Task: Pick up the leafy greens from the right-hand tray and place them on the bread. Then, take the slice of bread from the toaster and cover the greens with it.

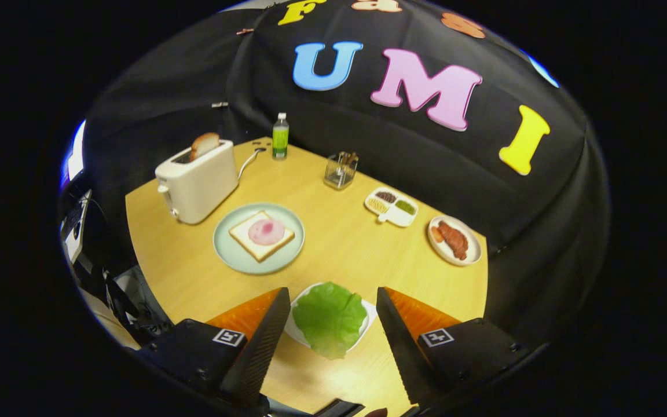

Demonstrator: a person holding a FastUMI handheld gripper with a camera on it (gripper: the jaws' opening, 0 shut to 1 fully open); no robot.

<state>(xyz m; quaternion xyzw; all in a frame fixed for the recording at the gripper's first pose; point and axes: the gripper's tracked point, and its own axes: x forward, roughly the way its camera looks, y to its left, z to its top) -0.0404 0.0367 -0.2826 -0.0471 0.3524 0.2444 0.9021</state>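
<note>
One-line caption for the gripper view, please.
Open gripper poised over the leafy greens on their tray; bread beyond, toaster slice unpulled.

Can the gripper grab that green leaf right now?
Probably yes. The gripper has its jaws open, with the ruffled green lettuce leaf on its white tray lying between them, and nothing blocks the way down.

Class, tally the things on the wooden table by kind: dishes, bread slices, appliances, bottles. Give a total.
Dishes: 4 (pale green round plate, white tray of green lettuce, white divided dish, white plate of meat)
Bread slices: 2
Appliances: 1 (white toaster)
Bottles: 1
Total: 8
</note>
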